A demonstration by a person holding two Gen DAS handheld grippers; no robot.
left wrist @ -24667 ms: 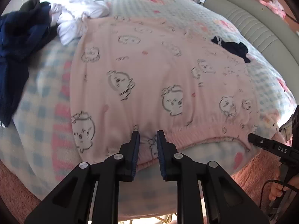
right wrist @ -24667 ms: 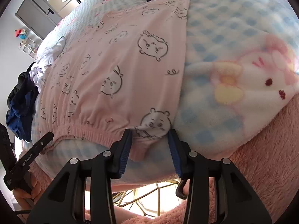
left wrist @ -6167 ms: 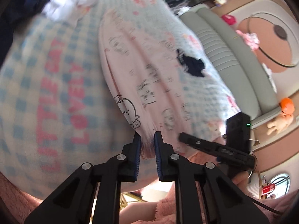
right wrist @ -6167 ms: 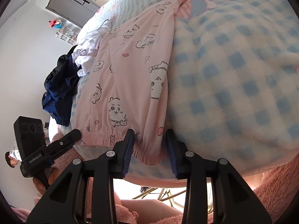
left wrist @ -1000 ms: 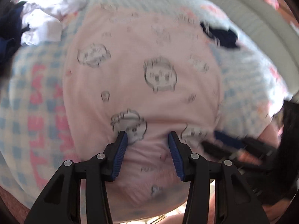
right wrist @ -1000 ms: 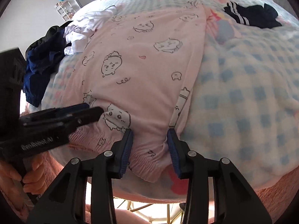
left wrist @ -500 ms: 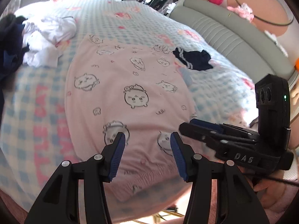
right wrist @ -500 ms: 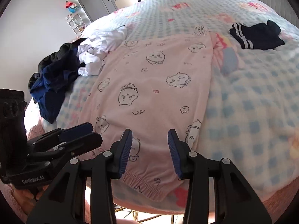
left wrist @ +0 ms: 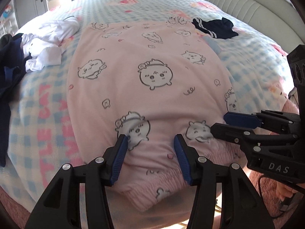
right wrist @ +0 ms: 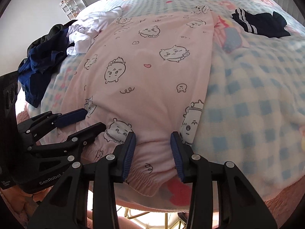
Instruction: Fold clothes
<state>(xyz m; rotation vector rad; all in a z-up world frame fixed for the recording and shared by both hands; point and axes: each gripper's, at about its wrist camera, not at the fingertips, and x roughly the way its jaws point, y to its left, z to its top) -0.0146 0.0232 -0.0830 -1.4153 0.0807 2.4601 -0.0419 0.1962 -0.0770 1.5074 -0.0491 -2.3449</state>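
Pink pajama pants printed with cartoon animals lie folded lengthwise on the checked blanket, the elastic waistband at the near edge. They also show in the right wrist view. My left gripper is open and empty, hovering over the waistband end. My right gripper is open and empty over the same end, near the right fold edge. Each gripper shows in the other's view, the right one and the left one, side by side.
A white garment and a dark blue one are piled at the left. A small navy striped garment lies at the far right. A grey padded headboard runs along the right. The bed edge is just under the waistband.
Both grippers have pulled back and up from the pants, staying open. The folded pants lie still on the bed.
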